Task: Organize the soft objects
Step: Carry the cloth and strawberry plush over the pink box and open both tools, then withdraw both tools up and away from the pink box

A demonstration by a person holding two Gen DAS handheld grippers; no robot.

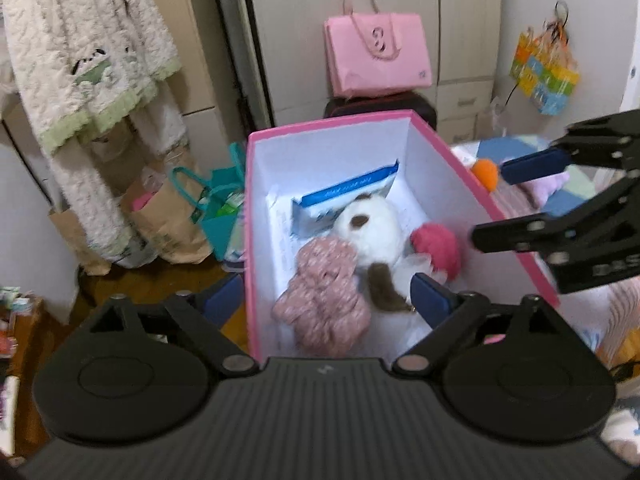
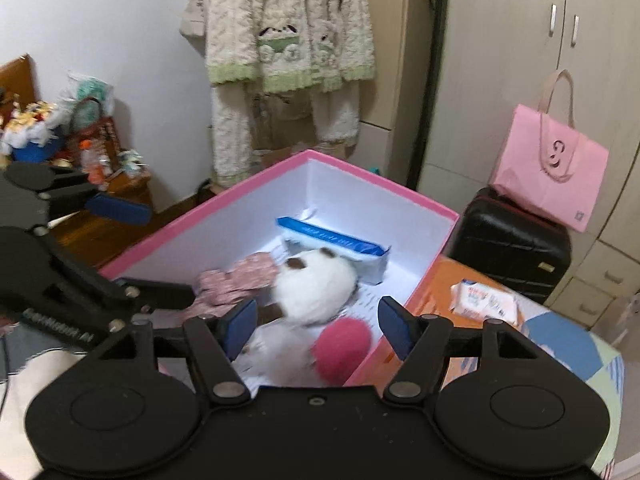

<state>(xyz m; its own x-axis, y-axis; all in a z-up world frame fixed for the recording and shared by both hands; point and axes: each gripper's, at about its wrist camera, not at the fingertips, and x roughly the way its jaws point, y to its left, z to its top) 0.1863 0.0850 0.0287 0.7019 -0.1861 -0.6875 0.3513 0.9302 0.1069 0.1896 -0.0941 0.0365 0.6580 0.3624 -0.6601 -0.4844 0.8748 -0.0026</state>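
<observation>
Your way into the pink box (image 1: 256, 240) is from above: its top is open. The white plush (image 1: 372, 228), pink knit bundle (image 1: 324, 304) and pink pompom (image 1: 438, 246) crowd the lower floor; bare floor remains at upper right beyond the blue packet (image 1: 344, 196). The right tongs (image 1: 496, 204) cross the right rim.

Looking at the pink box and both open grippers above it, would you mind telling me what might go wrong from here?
1. The left gripper and right gripper hang open close together over the pink box; they might collide.
2. The white plush lies atop the pink knitted item; grabbing one could drag out the other.
3. A low pass might catch the box rim and shift it.
</observation>
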